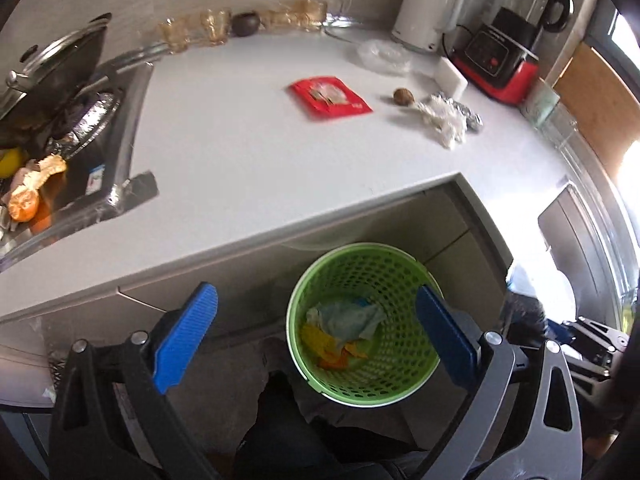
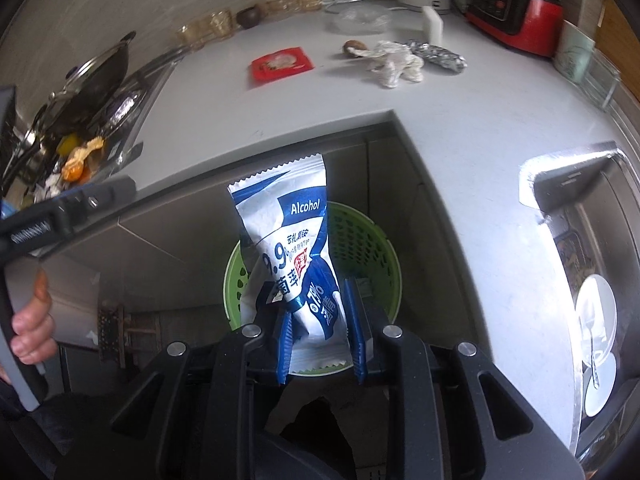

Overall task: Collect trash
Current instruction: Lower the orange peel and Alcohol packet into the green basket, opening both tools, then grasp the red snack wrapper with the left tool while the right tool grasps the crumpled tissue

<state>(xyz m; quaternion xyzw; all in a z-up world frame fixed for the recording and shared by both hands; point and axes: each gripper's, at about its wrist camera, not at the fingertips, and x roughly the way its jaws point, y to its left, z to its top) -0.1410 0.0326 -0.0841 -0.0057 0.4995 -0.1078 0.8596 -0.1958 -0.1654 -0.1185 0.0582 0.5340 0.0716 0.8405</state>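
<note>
Holding a blue-and-white alcohol wipe packet (image 2: 298,252) by its near end, the right hand-held gripper (image 2: 320,336) is closed down on it, blue pads pressing both faces. The packet's long axis runs away from the gripper toward the far side, leaning slightly left, and it hangs directly over the mouth of the green perforated bin (image 2: 360,236) on the floor below the table edge. Judgement: release here should drop it straight in.

The left hand-held gripper (image 1: 316,328) stands wide open and carries nothing; it hovers over the same bin (image 1: 362,264), just left of the right one. The right is plainly the working hand.

Bin contents, left view: one pale crumpled paper (image 1: 348,320) and some yellow-orange scraps; exact number cannot be told.

Remaining on the white table (image 1: 240,152), far side: one red sachet (image 1: 329,98), one brown nut-like item (image 1: 402,97), one white crumpled tissue (image 1: 442,120), one foil wad (image 1: 468,114) touching the tissue, one clear plastic piece (image 1: 384,54). Peel (image 1: 32,188) lies by the stove, far left.
</note>
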